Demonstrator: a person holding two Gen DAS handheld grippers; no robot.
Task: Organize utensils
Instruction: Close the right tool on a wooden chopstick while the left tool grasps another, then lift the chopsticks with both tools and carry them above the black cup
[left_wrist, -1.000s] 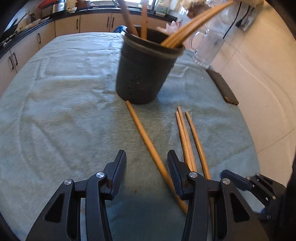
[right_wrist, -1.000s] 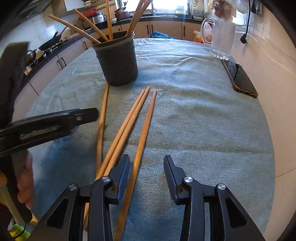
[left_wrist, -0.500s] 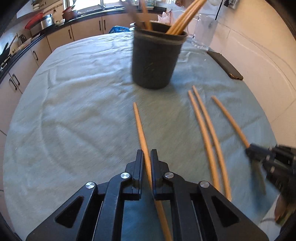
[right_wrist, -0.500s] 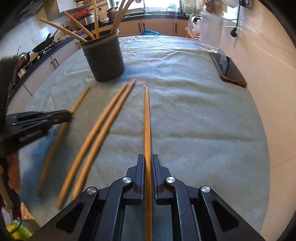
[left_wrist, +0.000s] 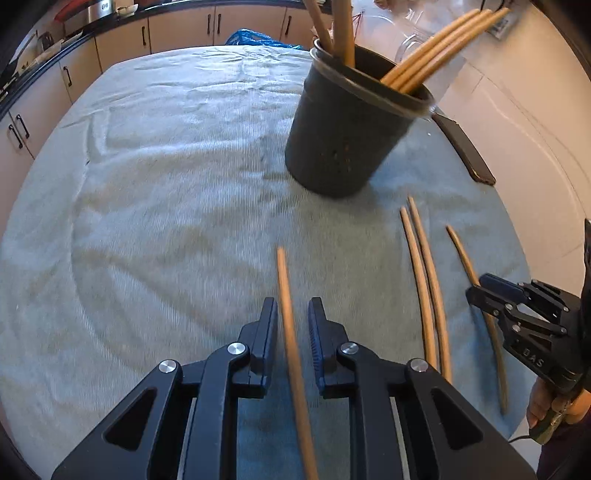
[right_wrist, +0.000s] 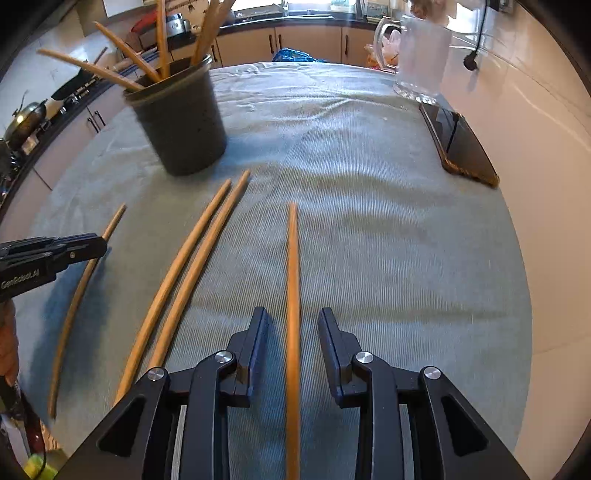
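Note:
A dark perforated utensil holder (left_wrist: 347, 136) (right_wrist: 181, 122) stands on the grey-green cloth with several wooden chopsticks leaning in it. More chopsticks lie loose on the cloth in front of it. My left gripper (left_wrist: 293, 310) straddles one chopstick (left_wrist: 290, 332); its jaws are opening, with a gap on both sides of the stick. My right gripper (right_wrist: 293, 315) straddles another chopstick (right_wrist: 293, 258), its jaws likewise opening and clear of the wood. A pair of chopsticks (right_wrist: 192, 266) (left_wrist: 424, 288) lies between the two grippers.
A dark phone (right_wrist: 461, 147) lies near the cloth's right edge. A glass jug (right_wrist: 421, 55) stands behind it at the back right. Kitchen cabinets (left_wrist: 177, 26) run along the back and left, with a tiled wall on the right.
Half a second ago both grippers were shut on their chopsticks; now both pairs of jaws have parted. Both chopsticks have been drawn back from the holder.

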